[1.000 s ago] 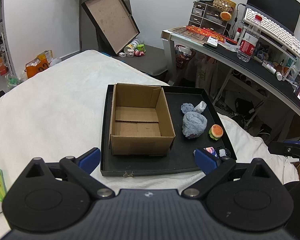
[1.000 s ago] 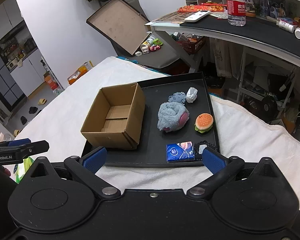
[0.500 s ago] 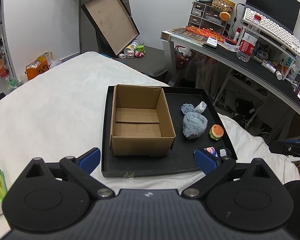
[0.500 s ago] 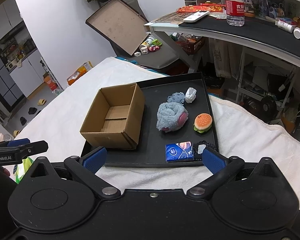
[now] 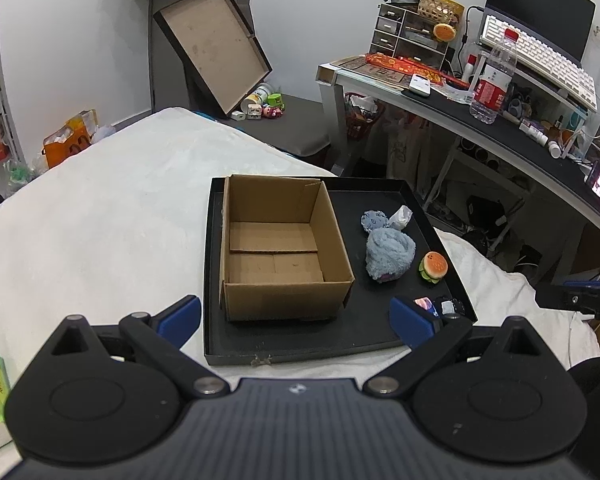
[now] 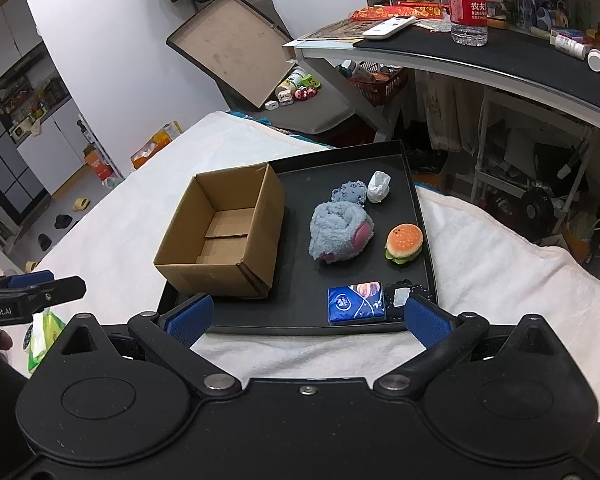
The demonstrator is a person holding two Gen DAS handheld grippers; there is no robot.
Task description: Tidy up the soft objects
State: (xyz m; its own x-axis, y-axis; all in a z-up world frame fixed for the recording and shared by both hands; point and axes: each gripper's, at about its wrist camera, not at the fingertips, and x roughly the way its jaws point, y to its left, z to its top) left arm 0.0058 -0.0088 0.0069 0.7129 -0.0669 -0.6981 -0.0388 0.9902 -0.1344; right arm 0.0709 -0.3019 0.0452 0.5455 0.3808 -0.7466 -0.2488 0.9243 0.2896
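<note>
Plush toy (image 6: 340, 232), burger (image 6: 404, 242) beside seemingly empty cardboard box (image 6: 224, 232); black tray (image 6: 300, 320)

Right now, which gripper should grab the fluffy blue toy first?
Probably the right gripper. It is open, and the fluffy blue toy lies almost straight ahead of it. The left gripper, also open, faces the empty cardboard box, with the toy off to its right.

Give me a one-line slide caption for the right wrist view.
Open right gripper hovers before a black tray holding an empty cardboard box, blue plush toy and burger toy.
</note>
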